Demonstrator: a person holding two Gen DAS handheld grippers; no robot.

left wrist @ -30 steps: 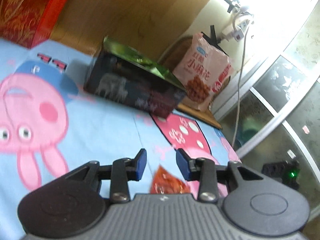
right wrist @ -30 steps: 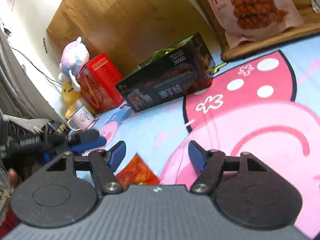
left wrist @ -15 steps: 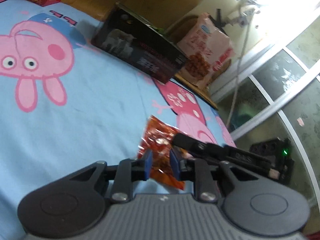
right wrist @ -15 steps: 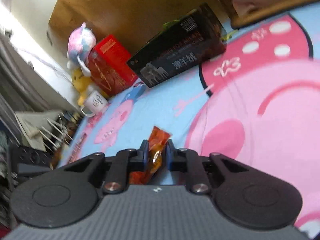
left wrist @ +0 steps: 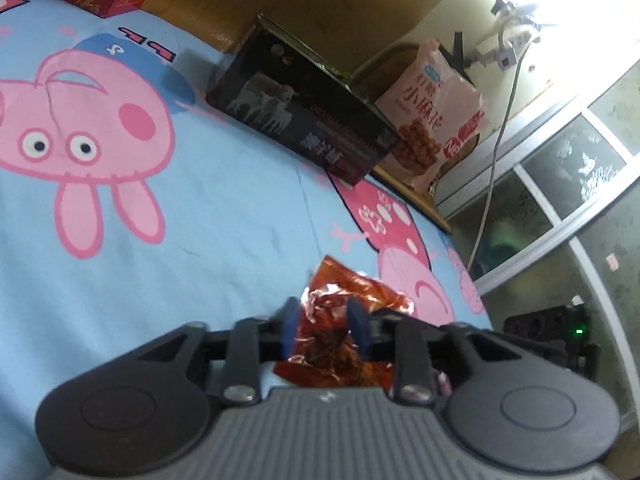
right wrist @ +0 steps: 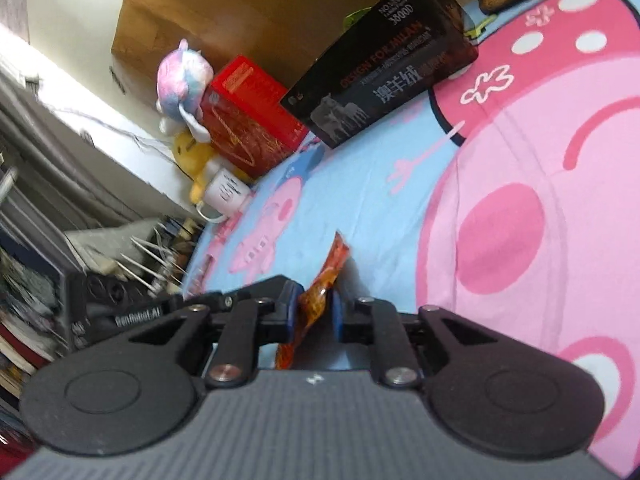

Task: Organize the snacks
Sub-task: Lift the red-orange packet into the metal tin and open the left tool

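A small red-orange snack packet is held above the blue cartoon bedsheet. My left gripper has its blue pads around the packet's lower part, a little wider than the packet. My right gripper is shut on the same packet, seen edge-on between its pads. The right gripper's body shows just behind the packet in the left wrist view. A dark open box lies at the back of the bed; it also shows in the right wrist view.
A pink bag of twisted snacks leans behind the box on a wooden board. A red box, plush toys and a white mug stand at the far left. A cable and glass door are on the right.
Both grippers closed around the packet and lifted it off the sheet. In the last half second the left pads have spread a little; the right stays clamped.
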